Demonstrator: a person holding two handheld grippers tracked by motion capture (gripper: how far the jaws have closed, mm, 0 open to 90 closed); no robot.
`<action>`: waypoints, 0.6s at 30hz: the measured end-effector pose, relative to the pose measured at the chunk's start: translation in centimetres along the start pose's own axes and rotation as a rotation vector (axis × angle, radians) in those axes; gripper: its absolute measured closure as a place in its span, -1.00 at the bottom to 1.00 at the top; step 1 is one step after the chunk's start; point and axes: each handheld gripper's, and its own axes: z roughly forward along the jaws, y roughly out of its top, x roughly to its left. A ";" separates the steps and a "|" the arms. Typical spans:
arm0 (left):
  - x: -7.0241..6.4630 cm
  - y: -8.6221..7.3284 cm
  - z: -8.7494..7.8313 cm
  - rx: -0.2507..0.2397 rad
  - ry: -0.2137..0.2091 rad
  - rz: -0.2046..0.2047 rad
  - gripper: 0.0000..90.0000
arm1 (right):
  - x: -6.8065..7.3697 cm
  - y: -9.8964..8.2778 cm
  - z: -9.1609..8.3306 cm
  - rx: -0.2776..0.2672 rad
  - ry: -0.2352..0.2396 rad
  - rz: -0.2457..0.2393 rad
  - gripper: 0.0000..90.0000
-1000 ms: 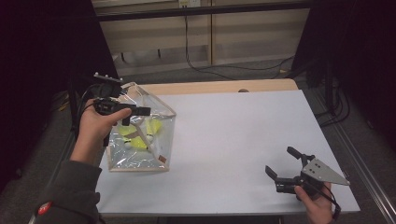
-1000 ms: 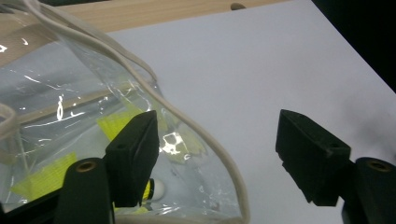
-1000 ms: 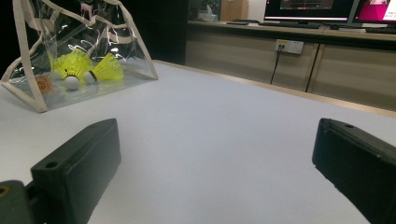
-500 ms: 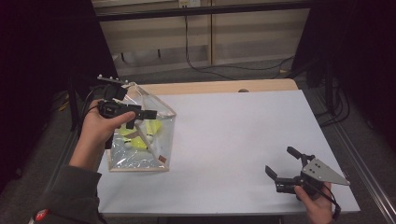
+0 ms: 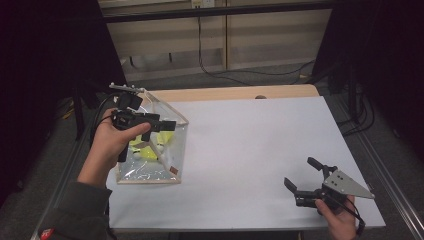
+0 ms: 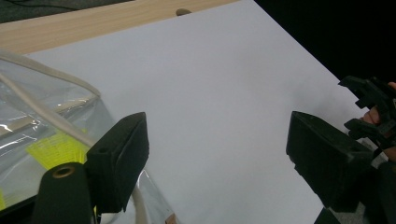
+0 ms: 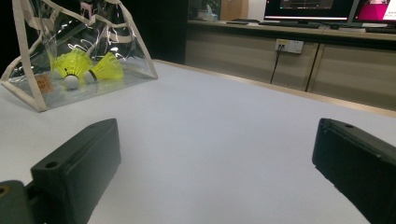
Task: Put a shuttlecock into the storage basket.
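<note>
So the clear plastic bag [image 5: 152, 145] is sitting at the left edge of the white worktop [image 5: 250, 145], propped up like a little tent, with a couple of neon-yellow shuttlecocks [image 7: 86, 67] lying at the bottom of it. The left hand-held gripper [image 5: 167, 125] is hovering right over the bag's top edge, and its jaws have just been opening. In the left gripper view they stand well apart with nothing between them, and the bag's cream trim [image 6: 56, 119] runs past just beside the near jaw, so I'd say it isn't gripping the bag at all. My guess is it's up there because the bag's mouth is at the top, which is the obvious way in or out for the shuttlecocks. The right hand-held gripper [image 5: 305, 182] is parked way over at the near right corner, well apart from the bag, jaws spread wide and empty, pointed back across the worktop toward it. Looks like it's just staying out of the way while the left one does the work.
</note>
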 end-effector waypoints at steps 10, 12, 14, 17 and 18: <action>-1.1 -0.1 1.1 0.007 -0.040 0.029 -0.54 | -0.2 -0.1 -0.5 -0.001 -0.014 0.004 -0.97; -1.1 -0.2 1.2 0.010 -0.050 0.040 -0.55 | -0.2 0.0 -0.5 -0.001 -0.015 0.005 -0.97; -1.3 -0.3 1.4 0.011 -0.055 0.046 -0.56 | -0.1 -0.1 -0.5 0.000 -0.012 0.002 -0.97; -1.4 -0.4 1.5 0.008 -0.070 0.049 -0.59 | -0.1 -0.2 -0.5 0.004 -0.013 0.005 -0.97; -1.4 -0.5 1.6 0.006 -0.073 0.047 -0.61 | -0.1 -0.2 -0.5 0.003 -0.012 0.004 -0.97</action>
